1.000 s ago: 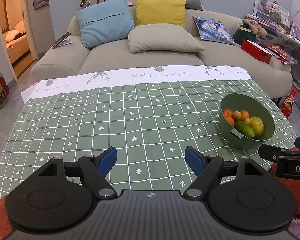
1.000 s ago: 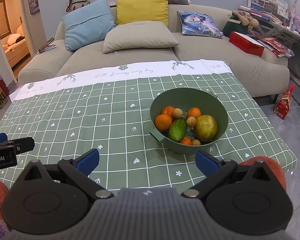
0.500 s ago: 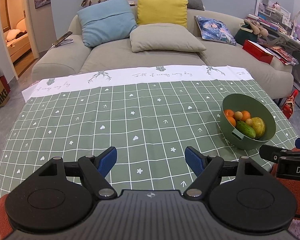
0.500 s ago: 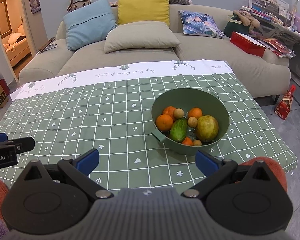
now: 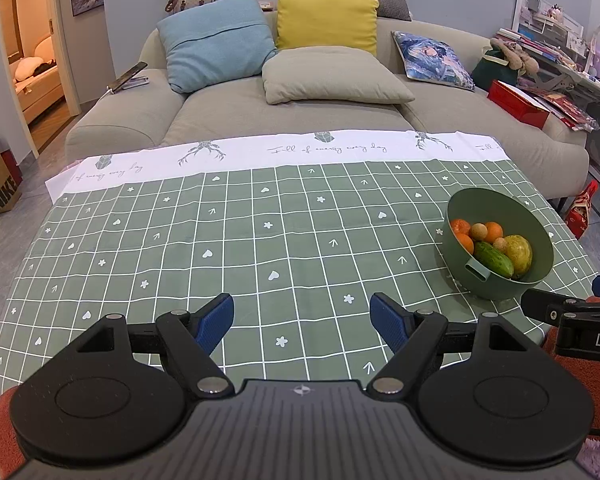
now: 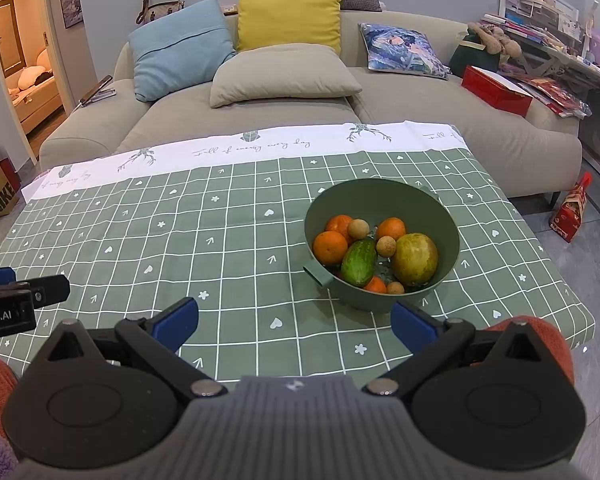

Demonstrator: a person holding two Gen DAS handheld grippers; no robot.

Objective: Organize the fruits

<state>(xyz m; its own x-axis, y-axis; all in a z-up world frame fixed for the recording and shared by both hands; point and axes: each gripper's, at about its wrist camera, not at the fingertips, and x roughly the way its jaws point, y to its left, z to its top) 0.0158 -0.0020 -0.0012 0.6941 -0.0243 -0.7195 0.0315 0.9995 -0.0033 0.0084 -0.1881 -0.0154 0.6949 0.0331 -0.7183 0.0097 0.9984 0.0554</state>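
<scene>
Right wrist view — bowl [image 6: 384, 196] barely shifted; both grippers [image 6: 294, 320] [image 5: 302, 316] stay wide, empty.

The left gripper [image 5: 302, 316] (fingers spread, empty) hovers over the tablecloth [image 5: 260, 240], bowl [image 5: 504, 284] rightward.

I see a green, white-gridded tablecloth [image 6: 220, 248], a dark green bowl [image 6: 384, 196], oranges [image 6: 330, 247], a green cucumber [image 6: 359, 262], a yellow-green mango [image 6: 415, 259], and blue [image 6: 178, 48] and yellow [image 6: 288, 18] cushions.
</scene>
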